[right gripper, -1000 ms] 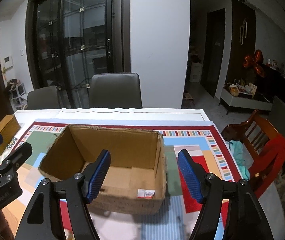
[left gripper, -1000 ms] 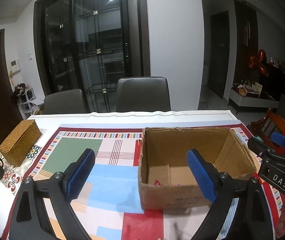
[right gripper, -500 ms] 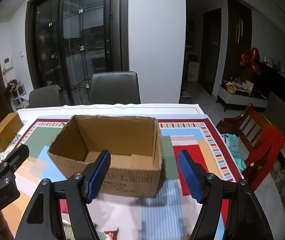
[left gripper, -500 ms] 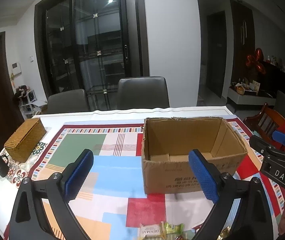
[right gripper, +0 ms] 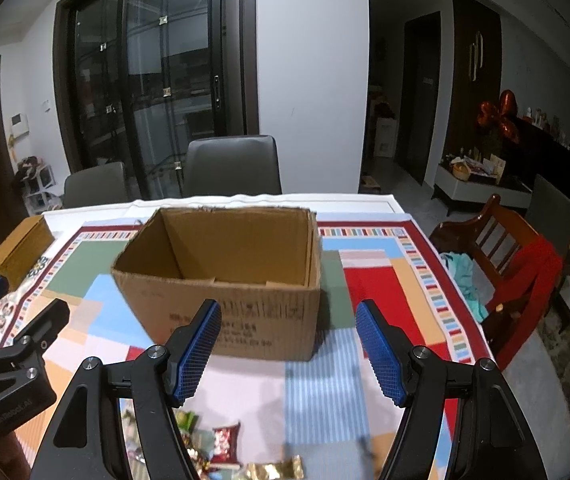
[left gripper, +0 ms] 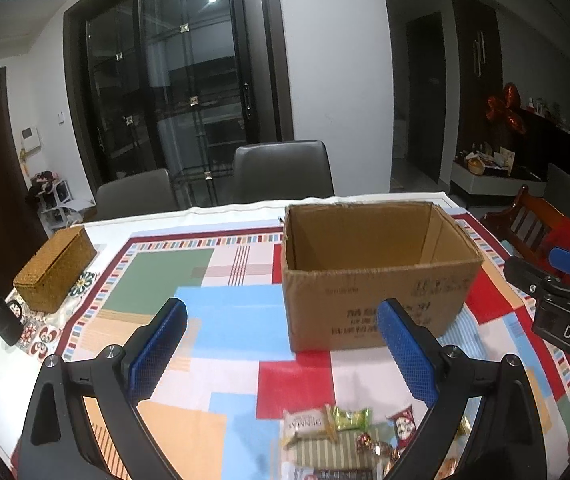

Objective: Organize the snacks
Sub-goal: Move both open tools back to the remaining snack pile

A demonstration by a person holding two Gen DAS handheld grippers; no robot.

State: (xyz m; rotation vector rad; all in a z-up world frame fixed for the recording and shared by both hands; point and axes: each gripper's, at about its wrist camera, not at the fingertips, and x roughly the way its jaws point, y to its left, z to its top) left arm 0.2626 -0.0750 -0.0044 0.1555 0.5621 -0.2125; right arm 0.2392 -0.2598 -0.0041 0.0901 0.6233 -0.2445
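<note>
- both grippers are held above the tabletop [left gripper: 225, 214] w/ nothing gripped: left gripper [left gripper: 283, 354] has its jaws spread wide, right gripper [right gripper: 289, 354] likewise wide, blue pads facing inward.
- the cardboard box [left gripper: 373, 272] stands open-topped on the patchwork cloth [left gripper: 237, 320], ahead of both grippers; interior looks empty as far as can be seen, floor only partly visible.
- the snacks [left gripper: 349, 436] lie in a loose pile near the front edge of the cloth, low in both views, between box and grippers; a white wrapped bar [left gripper: 305, 428], a green candy [left gripper: 349, 418] and a red-white packet [left gripper: 403, 426] can be told apart, the rest is partly hidden behind the gripper arms.
- step in hand is judged to be: 1st pick from the pile, then drop into box. task seems at its start.
- to do it well: 1 item should be singled out at the pile's edge, e.g. the green candy, so neighbours aren't dragged.
- jaws should be lowered straddling the wrapper across its short side, then narrowed gently; foil wrappers are prob. slippery & crushable.
- the twisted ends shouldn't be pinched alone, as the piece may swing or slip.
- item should be carried over the near wall of the box, well above its rim, & released low inside.
- the 2 grippers sit close together, so 1 should work while the other is kept clear.
- the wicker box [left gripper: 55, 274] at left & dark mug [left gripper: 5, 322] are well apart from the pile; no risk judged there.
</note>
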